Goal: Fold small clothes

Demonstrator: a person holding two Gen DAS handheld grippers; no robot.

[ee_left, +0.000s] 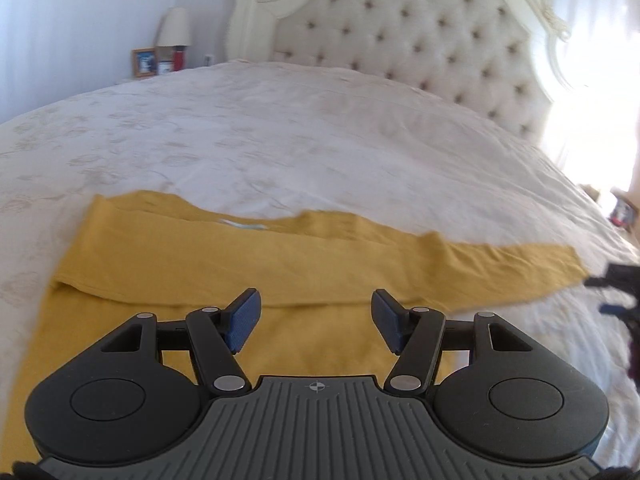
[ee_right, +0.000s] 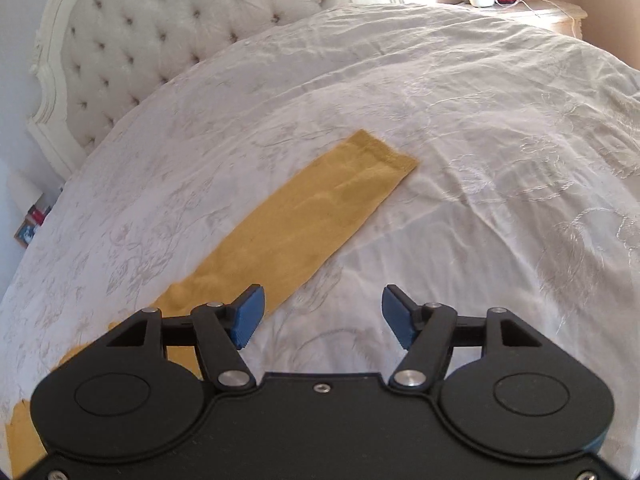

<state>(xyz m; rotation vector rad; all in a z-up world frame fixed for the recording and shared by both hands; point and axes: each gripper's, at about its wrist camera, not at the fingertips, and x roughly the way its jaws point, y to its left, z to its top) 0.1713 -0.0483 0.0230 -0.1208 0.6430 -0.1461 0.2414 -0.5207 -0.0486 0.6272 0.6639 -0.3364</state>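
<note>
Nearest, my left gripper (ee_left: 315, 322): jaws wide, holding nothing, poised over the mustard shirt (ee_left: 224, 264), seemingly ready to take its folded edge. Right gripper (ee_right: 323, 317): likewise wide, beside the outstretched sleeve (ee_right: 320, 208). Beyond: white bedspread (ee_left: 300, 128), tufted headboard (ee_left: 400, 28).

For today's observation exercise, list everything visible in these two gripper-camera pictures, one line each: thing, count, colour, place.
Shirt: one, mustard yellow, spread on the bed; one long sleeve stretched out, the other folded across the body.
Bedspread: one, white with pale embroidery, covering the bed.
Headboard: one, cream, tufted, at the bed's head.
Lamp: one, white shade, beside the headboard.
Picture frame: one, wooden, next to the lamp.
Nightstand: one, pale wood, on the bed's other side, holding small items.
Left gripper: black, blue pads, open above the shirt.
Right gripper: same, open near the sleeve.
</note>
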